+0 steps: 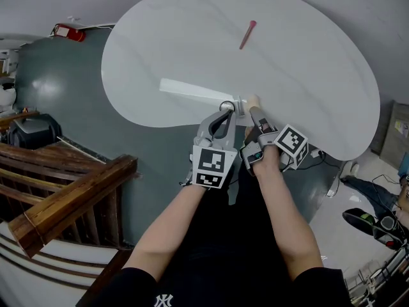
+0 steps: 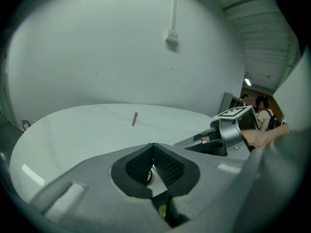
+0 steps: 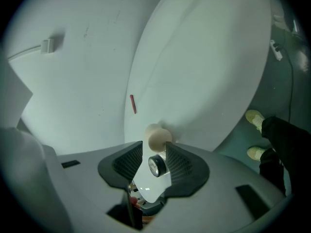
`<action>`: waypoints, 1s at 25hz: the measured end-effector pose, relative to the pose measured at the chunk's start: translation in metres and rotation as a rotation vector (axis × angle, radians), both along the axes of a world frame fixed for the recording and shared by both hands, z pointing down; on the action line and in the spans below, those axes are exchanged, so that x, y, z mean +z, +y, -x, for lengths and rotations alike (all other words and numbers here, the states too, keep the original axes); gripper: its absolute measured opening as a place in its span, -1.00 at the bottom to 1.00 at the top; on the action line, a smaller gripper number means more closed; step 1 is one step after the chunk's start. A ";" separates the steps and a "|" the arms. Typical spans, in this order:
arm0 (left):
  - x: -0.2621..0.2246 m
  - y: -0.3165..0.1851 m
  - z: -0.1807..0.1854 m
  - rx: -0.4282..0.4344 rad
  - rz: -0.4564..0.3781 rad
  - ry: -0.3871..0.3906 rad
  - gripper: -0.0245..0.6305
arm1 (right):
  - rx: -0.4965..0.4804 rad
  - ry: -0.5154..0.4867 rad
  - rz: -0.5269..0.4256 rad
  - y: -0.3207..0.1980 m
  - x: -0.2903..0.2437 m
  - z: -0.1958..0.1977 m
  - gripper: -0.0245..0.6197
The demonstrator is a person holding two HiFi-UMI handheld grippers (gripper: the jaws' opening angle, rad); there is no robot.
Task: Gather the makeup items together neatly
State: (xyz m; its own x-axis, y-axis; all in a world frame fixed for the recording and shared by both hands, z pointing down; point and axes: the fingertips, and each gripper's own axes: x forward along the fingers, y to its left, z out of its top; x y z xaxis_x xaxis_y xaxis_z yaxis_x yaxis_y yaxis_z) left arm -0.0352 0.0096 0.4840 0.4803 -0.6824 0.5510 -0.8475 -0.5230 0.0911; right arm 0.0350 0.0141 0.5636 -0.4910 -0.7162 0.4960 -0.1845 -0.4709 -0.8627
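A thin red makeup stick point(image 1: 247, 34) lies alone far out on the white table point(image 1: 307, 62); it also shows in the left gripper view point(image 2: 134, 119) and the right gripper view point(image 3: 132, 104). At the table's near edge stands a cream rounded item point(image 1: 253, 101) point(image 3: 156, 137). Just in front of it is a small round black, silver-rimmed piece point(image 3: 156, 166). My right gripper point(image 1: 257, 115) point(image 3: 154, 161) is open around both; the black piece lies close to the right pad, and the left pad stands apart. My left gripper point(image 1: 225, 115) point(image 2: 153, 160) is shut beside it, with no held thing visible.
The table's curved near edge point(image 1: 185, 123) runs just under both grippers, with dark floor below. A wooden stair rail point(image 1: 70, 194) stands at the left. Shoes point(image 3: 255, 119) and a cable lie on the floor at the right. People stand far off point(image 2: 265, 113).
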 end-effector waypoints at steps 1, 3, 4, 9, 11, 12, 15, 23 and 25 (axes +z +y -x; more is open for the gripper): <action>0.000 0.000 0.000 0.001 -0.001 0.000 -0.90 | -0.002 0.002 -0.002 0.000 0.000 0.000 -0.48; 0.000 0.000 -0.001 0.002 -0.003 0.001 -0.90 | -0.008 0.004 -0.004 0.001 -0.001 -0.001 -0.48; -0.001 0.001 -0.001 0.003 -0.005 0.001 -0.90 | -0.012 0.005 -0.005 0.003 -0.003 -0.001 -0.48; -0.008 0.004 -0.001 0.009 -0.015 0.012 -0.90 | -0.037 0.021 -0.026 0.014 -0.017 0.000 -0.48; -0.012 0.005 -0.001 0.013 -0.021 0.018 -0.90 | -0.049 0.036 -0.038 0.018 -0.023 -0.001 -0.48; -0.014 0.005 -0.001 0.015 -0.025 0.020 -0.90 | -0.055 0.046 -0.045 0.019 -0.026 -0.003 -0.48; -0.021 0.006 -0.002 0.021 -0.036 0.029 -0.90 | -0.073 0.082 -0.070 0.023 -0.037 -0.006 -0.51; -0.047 0.013 0.000 0.035 -0.074 0.063 -0.90 | -0.153 0.205 -0.185 0.029 -0.081 0.004 -0.77; -0.055 0.013 0.000 0.042 -0.083 0.073 -0.90 | -0.175 0.252 -0.222 0.029 -0.092 0.006 -0.81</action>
